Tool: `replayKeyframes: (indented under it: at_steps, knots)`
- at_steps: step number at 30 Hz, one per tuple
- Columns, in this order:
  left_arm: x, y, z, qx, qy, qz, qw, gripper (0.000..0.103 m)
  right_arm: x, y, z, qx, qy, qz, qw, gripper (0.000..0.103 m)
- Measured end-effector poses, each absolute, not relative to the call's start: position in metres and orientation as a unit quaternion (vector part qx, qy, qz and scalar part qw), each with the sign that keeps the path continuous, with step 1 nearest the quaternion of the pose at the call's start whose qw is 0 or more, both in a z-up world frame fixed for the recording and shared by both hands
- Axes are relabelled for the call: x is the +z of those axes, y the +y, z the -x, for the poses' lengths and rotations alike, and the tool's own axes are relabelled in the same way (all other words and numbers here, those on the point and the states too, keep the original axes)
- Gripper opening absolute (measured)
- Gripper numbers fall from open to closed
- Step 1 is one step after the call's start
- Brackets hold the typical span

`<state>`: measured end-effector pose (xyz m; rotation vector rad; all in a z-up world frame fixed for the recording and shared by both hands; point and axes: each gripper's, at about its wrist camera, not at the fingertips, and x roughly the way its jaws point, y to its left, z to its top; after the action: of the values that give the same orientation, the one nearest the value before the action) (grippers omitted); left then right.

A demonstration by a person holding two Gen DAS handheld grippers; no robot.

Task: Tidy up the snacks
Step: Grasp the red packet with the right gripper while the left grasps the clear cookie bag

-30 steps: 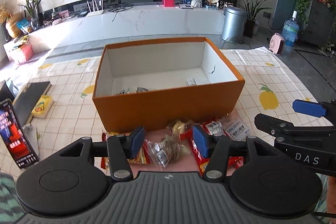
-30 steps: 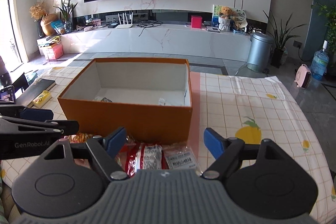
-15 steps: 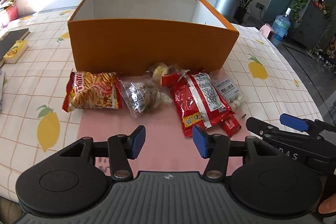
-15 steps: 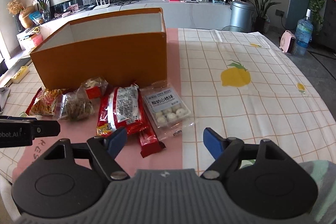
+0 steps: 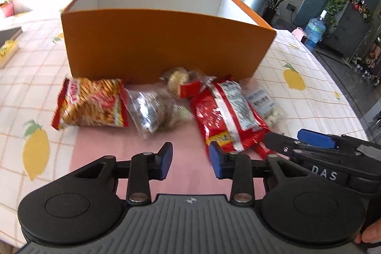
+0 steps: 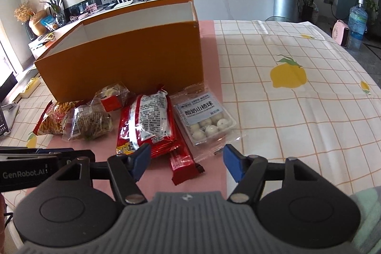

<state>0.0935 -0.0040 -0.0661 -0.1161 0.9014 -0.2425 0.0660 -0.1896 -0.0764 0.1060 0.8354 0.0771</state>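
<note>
An open orange box (image 5: 164, 44) (image 6: 123, 61) stands on the table. Snacks lie in a row in front of it: an orange crisp bag (image 5: 91, 102) (image 6: 53, 118), a clear cookie pack (image 5: 152, 111) (image 6: 88, 122), a small clear pack with a red label (image 5: 183, 82) (image 6: 112, 97), a red bag (image 5: 228, 111) (image 6: 147, 120), a thin red bar (image 6: 183, 162), and a clear tray of white balls (image 5: 264, 104) (image 6: 206, 122). My left gripper (image 5: 190, 162) is open and empty, just short of the cookie pack and red bag. My right gripper (image 6: 187, 162) is open and empty over the red bar.
A lemon-print checked cloth (image 6: 297, 97) covers the table, with a pink mat (image 5: 185, 170) under the snacks. A yellow pack (image 5: 7, 51) lies at the far left. Behind are a white counter, a bin (image 6: 285, 4) and plants.
Both grippers have drawn back from the box and tilted down toward the row of snacks, then moved in closer. Both stay open and empty.
</note>
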Motion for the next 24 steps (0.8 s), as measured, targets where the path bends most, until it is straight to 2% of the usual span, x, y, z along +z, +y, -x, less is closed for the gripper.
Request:
replayKeyframes:
  at_steps: [3, 10, 16, 24]
  knots:
    - [-0.064, 0.005, -0.1, -0.107, 0.42, 0.038, 0.901, 0.059, -0.076, -0.179, -0.073, 0.053, 0.403, -0.036, 0.913, 0.065]
    - [-0.07, 0.017, -0.117, -0.092, 0.417, 0.047, 0.903, 0.059, -0.077, -0.148, -0.095, 0.081, 0.379, 0.023, 0.922, 0.066]
    - [-0.071, 0.024, -0.129, -0.075, 0.403, 0.058, 0.91, 0.068, -0.087, -0.142, -0.108, 0.082, 0.384, 0.025, 0.919, 0.066]
    - [-0.076, 0.017, -0.134, -0.066, 0.403, 0.017, 0.913, 0.068, -0.096, -0.124, -0.105, 0.098, 0.38, 0.073, 0.917, 0.065]
